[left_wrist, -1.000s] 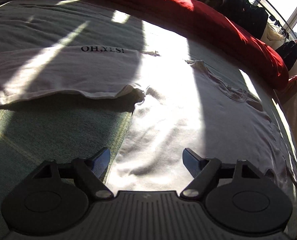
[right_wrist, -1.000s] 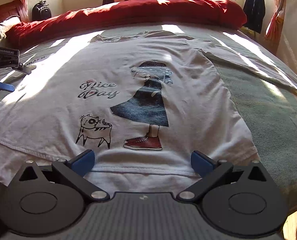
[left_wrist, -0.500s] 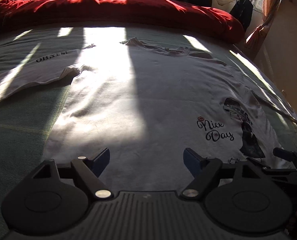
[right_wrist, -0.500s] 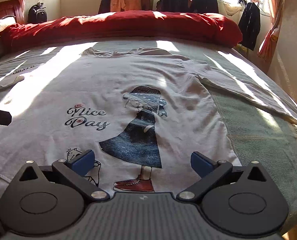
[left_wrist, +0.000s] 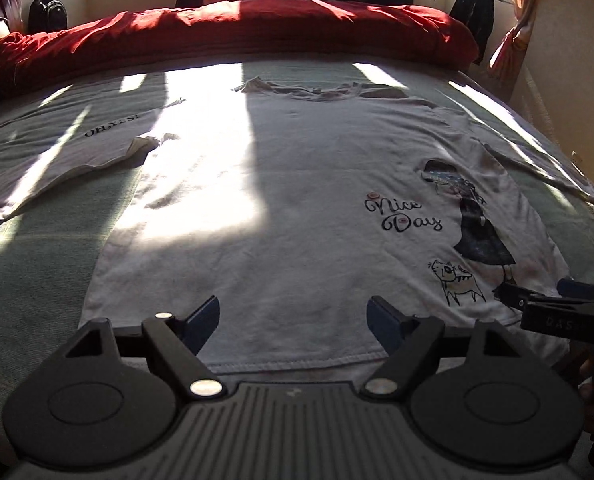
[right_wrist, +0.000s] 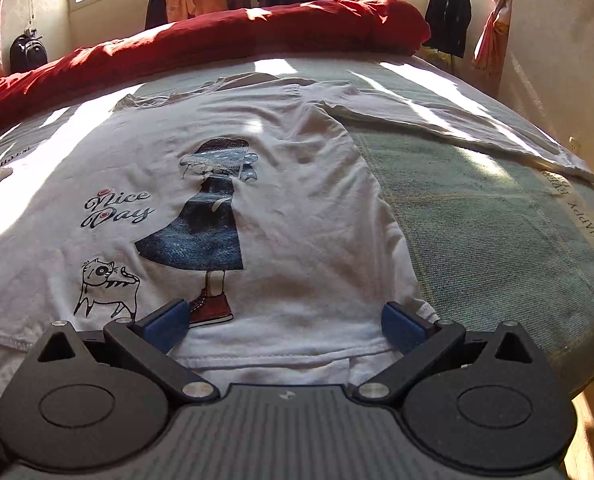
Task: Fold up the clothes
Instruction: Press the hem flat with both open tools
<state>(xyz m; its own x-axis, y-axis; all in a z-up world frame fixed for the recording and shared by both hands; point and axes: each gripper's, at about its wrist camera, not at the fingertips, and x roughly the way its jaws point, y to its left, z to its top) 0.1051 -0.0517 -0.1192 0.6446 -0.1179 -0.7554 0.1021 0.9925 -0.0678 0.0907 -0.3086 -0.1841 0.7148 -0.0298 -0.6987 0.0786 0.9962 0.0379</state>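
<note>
Left gripper (left_wrist: 293,318): you are angling it down over the hem, jaws apart, gripping nothing.
Right gripper (right_wrist: 283,320): you are tilting it down likewise, jaws apart.
White T-shirt (right_wrist: 297,208): lying flat on the bed (right_wrist: 477,220).

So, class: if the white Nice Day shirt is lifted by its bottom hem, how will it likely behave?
The shirt is probably floppy: it lies flat on the bed with soft wrinkles. It likely sags between grip points, and its spread sleeve may drag behind.
</note>
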